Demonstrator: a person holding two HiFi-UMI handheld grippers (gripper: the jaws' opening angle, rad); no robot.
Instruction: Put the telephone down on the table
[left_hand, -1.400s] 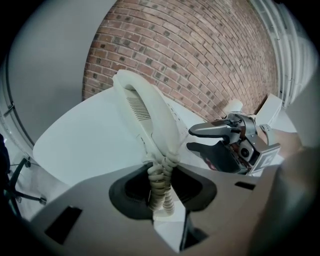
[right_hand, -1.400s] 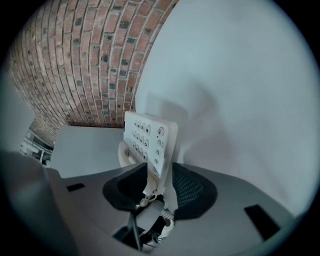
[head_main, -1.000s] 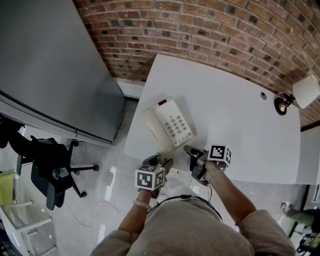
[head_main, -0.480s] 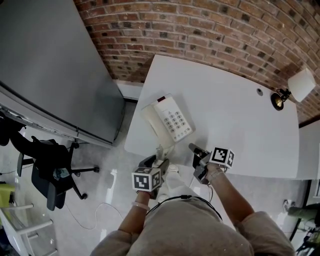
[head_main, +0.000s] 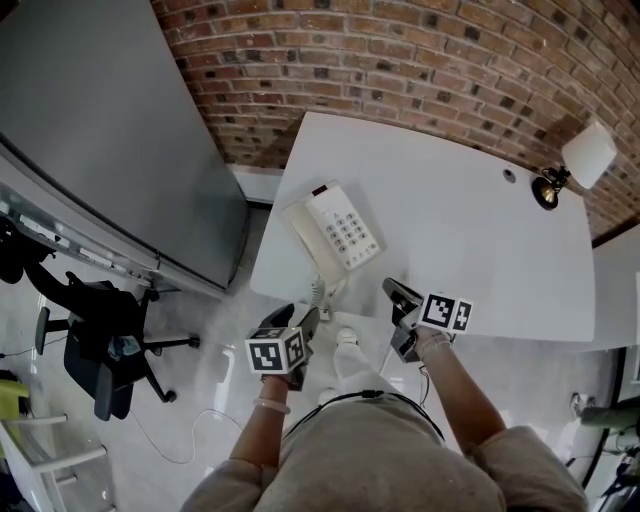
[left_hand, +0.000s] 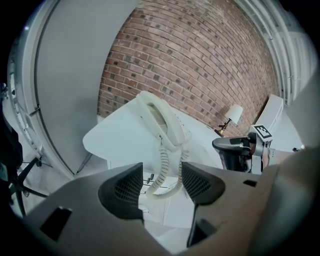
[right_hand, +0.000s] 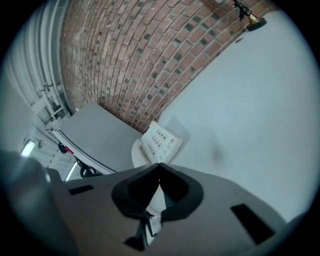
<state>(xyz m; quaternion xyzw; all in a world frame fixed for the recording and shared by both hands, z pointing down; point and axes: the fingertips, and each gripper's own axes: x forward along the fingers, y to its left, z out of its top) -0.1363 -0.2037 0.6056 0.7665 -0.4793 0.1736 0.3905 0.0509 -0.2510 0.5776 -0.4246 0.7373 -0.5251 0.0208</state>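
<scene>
On the table (head_main: 450, 230), the telephone's (head_main: 335, 235) keypad (right_hand: 160, 140) faces the clenched right hand-held gripper (right_hand: 159, 175) — its handset (left_hand: 160, 120), the released left hand-held gripper (left_hand: 161, 184).

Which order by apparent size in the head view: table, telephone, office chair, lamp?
1. table
2-3. office chair and telephone: they look about alike, and the chair sits farther from the camera, so not ranked.
4. lamp
</scene>
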